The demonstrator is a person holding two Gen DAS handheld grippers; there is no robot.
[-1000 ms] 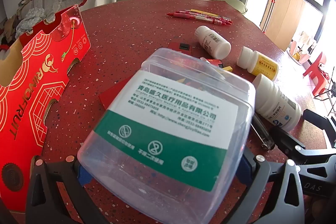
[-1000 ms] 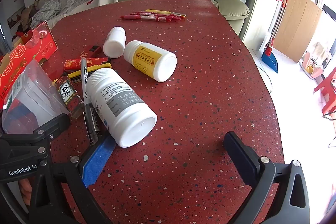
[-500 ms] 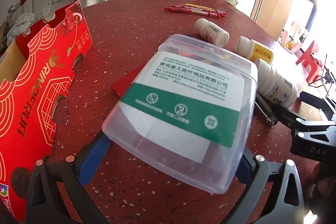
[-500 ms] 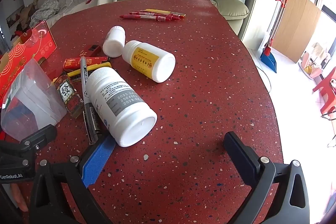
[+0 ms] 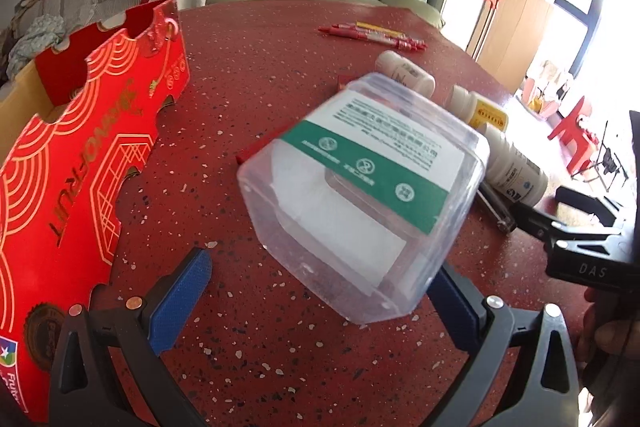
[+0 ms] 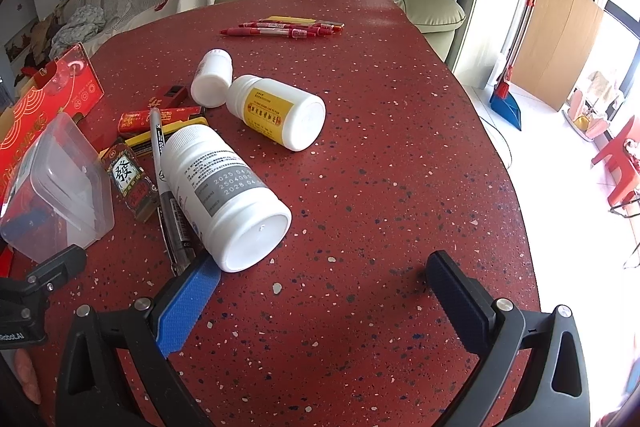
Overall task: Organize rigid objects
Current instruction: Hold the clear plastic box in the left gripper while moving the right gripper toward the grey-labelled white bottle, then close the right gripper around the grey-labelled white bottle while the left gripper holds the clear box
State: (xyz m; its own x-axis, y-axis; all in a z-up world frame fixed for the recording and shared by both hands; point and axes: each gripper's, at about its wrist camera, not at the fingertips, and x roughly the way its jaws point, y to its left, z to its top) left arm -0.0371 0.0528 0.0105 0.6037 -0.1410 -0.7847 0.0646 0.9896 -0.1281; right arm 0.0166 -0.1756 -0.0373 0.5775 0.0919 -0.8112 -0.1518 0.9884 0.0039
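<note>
Clear plastic box (image 5: pixel 362 195) tilted between spread left gripper (image 5: pixel 320 291) fingers, contact unclear. Right gripper (image 6: pixel 320 291) released, near large white bottle (image 6: pixel 226 195); marker (image 6: pixel 166 187) partly hidden beneath.

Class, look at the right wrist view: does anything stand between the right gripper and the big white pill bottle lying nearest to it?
Nothing visible does. The open right gripper faces the large white plastic bottle with the grey label; only bare red speckled table lies between. A black marker pen lies alongside the bottle, on its left.
</note>
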